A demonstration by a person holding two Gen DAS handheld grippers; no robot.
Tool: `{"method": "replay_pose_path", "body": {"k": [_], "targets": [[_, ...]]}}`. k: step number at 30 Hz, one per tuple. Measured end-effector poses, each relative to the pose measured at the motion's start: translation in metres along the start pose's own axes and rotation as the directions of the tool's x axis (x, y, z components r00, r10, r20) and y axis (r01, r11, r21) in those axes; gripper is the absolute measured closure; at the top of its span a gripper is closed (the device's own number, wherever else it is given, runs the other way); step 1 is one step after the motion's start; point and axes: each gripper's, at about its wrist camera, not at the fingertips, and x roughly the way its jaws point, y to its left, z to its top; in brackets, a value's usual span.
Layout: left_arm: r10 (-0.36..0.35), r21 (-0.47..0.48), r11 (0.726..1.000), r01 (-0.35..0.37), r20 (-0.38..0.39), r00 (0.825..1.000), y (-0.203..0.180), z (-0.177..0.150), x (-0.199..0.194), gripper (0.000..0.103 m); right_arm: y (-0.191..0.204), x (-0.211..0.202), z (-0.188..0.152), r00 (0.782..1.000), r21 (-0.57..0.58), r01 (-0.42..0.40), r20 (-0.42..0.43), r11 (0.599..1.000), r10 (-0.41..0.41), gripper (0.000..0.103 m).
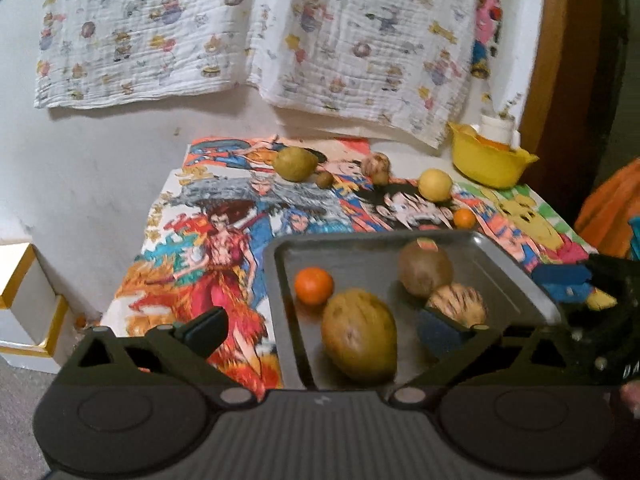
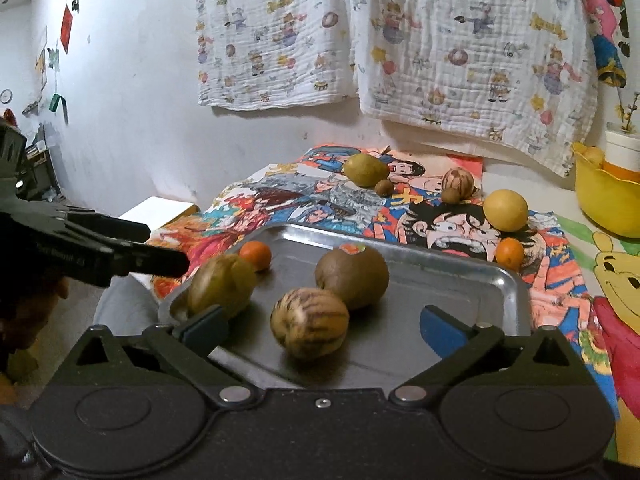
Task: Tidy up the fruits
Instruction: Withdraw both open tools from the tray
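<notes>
Standing wide apart with nothing between their pads, the left gripper [image 1: 320,332] and right gripper [image 2: 320,324] are hovering at the near edge of the metal tray [image 2: 472,268], which is already holding four fruits. Going well probably means reaching past it for the yellow lemon [image 2: 506,210] and small orange [image 2: 509,254] lying just right of its far corner, closing gently so neither is rolling away.

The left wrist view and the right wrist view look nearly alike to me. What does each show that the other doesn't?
Only the left wrist view shows white boxes with yellow edges on the floor. Only the right wrist view shows wall decorations and a yellow bear print. Both show the metal tray holding four fruits, including the striped fruit, more fruit on the cartoon cloth, and the yellow bowl.
</notes>
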Motion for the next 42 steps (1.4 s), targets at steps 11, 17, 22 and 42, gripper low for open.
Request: {"method": "replay_pose_path", "body": {"k": [11, 17, 22, 42], "targets": [[-0.011, 0.158, 0.987, 0.016, -0.037, 0.999, -0.024, -0.037, -0.008, 0.001, 0.006, -0.016, -0.027, 0.996, -0.033, 0.044, -0.082, 0.998, -0.047, 0.001], [0.019, 0.184, 0.983, -0.006, -0.069, 0.997, -0.024, -0.038, -0.007, 0.001, -0.002, -0.02, -0.032, 0.991, -0.012, 0.094, -0.09, 0.996, -0.094, 0.001], [0.06, 0.192, 0.98, -0.048, -0.059, 0.996, -0.017, -0.027, -0.007, 0.0, -0.01, -0.019, -0.032, 0.988, 0.005, 0.13, -0.084, 0.992, -0.129, 0.001], [0.101, 0.148, 0.984, -0.099, -0.005, 0.995, 0.008, 0.046, 0.024, 0.0, -0.056, 0.013, -0.003, 0.987, 0.061, 0.151, -0.067, 0.987, -0.147, 0.001]]}}
